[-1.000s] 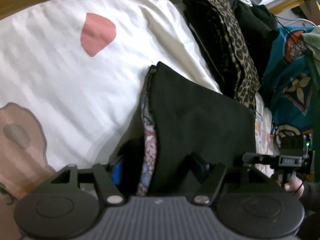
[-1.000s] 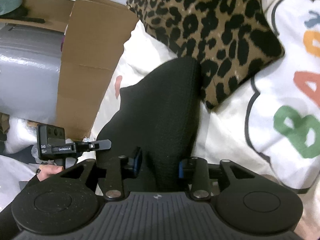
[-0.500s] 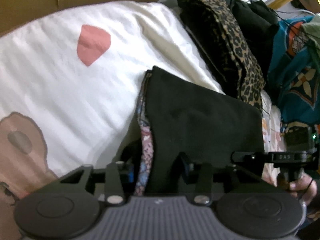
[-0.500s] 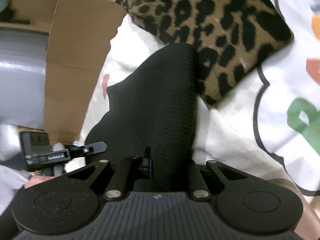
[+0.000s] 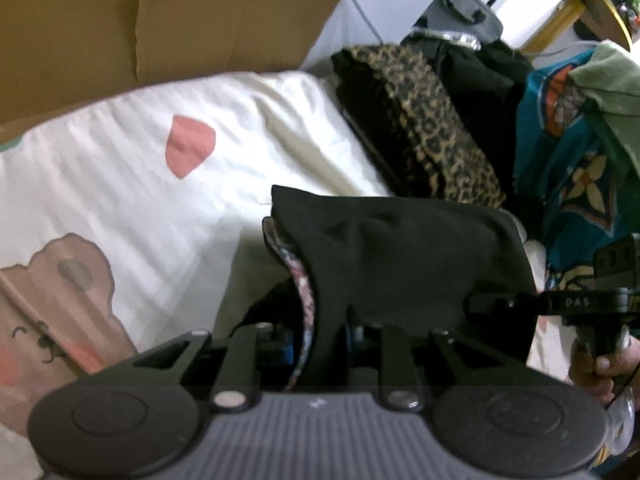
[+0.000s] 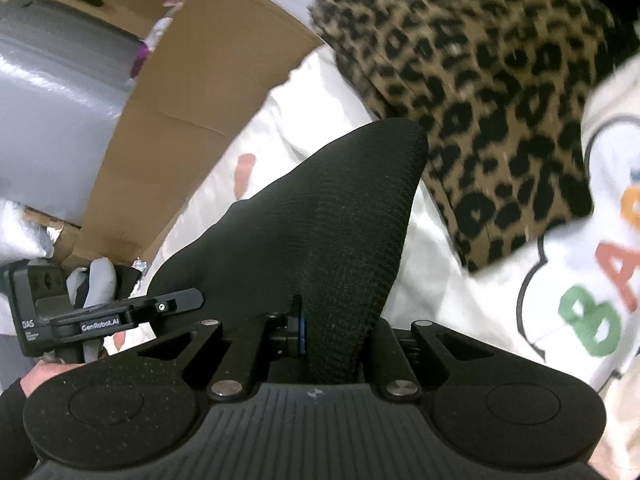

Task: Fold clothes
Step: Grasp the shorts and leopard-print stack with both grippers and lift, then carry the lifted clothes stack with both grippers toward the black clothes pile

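Observation:
A folded black garment (image 5: 408, 264) with a patterned inner layer (image 5: 300, 280) is held between both grippers above the white printed bedsheet (image 5: 120, 184). My left gripper (image 5: 320, 336) is shut on its near edge. My right gripper (image 6: 332, 332) is shut on the opposite edge of the black garment (image 6: 312, 224). The right gripper shows at the right of the left wrist view (image 5: 560, 304), and the left gripper shows at the left of the right wrist view (image 6: 100, 316). The fingertips are hidden by the cloth.
A folded leopard-print garment (image 5: 428, 120) lies on the bed beyond the black one, also in the right wrist view (image 6: 480, 80). Black clothes (image 5: 480, 72) and a teal patterned cloth (image 5: 576, 184) lie further right. A cardboard box (image 5: 160, 20) stands at the bed's far edge.
Both grippers have lifted the black garment off the sheet and carried it toward the leopard-print pile. The cloth now sags between them.

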`<action>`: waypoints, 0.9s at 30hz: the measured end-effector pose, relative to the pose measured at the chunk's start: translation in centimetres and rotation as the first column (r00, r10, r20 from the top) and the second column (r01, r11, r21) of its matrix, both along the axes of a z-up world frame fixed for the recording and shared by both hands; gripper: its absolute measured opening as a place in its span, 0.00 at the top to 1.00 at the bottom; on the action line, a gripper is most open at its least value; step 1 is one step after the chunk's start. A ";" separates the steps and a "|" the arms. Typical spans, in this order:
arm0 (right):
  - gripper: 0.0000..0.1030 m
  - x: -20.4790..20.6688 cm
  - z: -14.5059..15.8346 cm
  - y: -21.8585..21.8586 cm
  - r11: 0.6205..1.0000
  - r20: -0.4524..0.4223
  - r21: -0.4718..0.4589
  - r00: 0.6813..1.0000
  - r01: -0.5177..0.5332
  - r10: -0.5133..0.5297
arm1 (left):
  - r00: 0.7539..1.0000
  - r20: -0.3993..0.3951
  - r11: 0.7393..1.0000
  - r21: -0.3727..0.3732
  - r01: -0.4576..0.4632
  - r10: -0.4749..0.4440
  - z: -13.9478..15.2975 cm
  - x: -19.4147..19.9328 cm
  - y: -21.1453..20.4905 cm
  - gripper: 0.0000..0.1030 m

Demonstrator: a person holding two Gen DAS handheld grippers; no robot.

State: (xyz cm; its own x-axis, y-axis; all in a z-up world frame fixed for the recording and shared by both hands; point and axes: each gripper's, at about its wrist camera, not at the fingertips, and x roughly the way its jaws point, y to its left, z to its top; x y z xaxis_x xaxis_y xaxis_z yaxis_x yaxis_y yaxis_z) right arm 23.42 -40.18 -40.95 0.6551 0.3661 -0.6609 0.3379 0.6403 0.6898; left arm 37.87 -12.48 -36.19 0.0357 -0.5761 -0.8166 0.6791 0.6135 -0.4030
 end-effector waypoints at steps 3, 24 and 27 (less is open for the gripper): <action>0.92 -0.4 2.4 -0.3 0.999 0.029 -0.039 0.999 -0.015 0.016 | 0.999 0.030 0.999 -0.023 -0.035 0.036 1.9 -1.3 0.4 0.78; 0.92 -0.3 24.6 -3.4 0.963 0.272 -0.258 0.952 -0.073 0.144 | 0.948 0.164 0.950 -0.200 -0.238 0.272 21.8 -7.0 -0.5 0.79; 0.92 -0.3 28.0 -4.4 0.967 0.292 -0.245 0.946 -0.072 0.144 | 0.938 0.186 0.943 -0.217 -0.252 0.294 24.9 -8.1 -1.0 0.79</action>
State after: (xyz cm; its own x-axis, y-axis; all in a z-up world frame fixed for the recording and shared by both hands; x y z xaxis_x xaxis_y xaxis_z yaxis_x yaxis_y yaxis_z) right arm 23.11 -44.57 -12.98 0.8030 0.3090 -0.5096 0.0549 0.8132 0.5795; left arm 29.81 -13.48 -11.30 0.3744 -0.6607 -0.6506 0.5786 0.7147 -0.3929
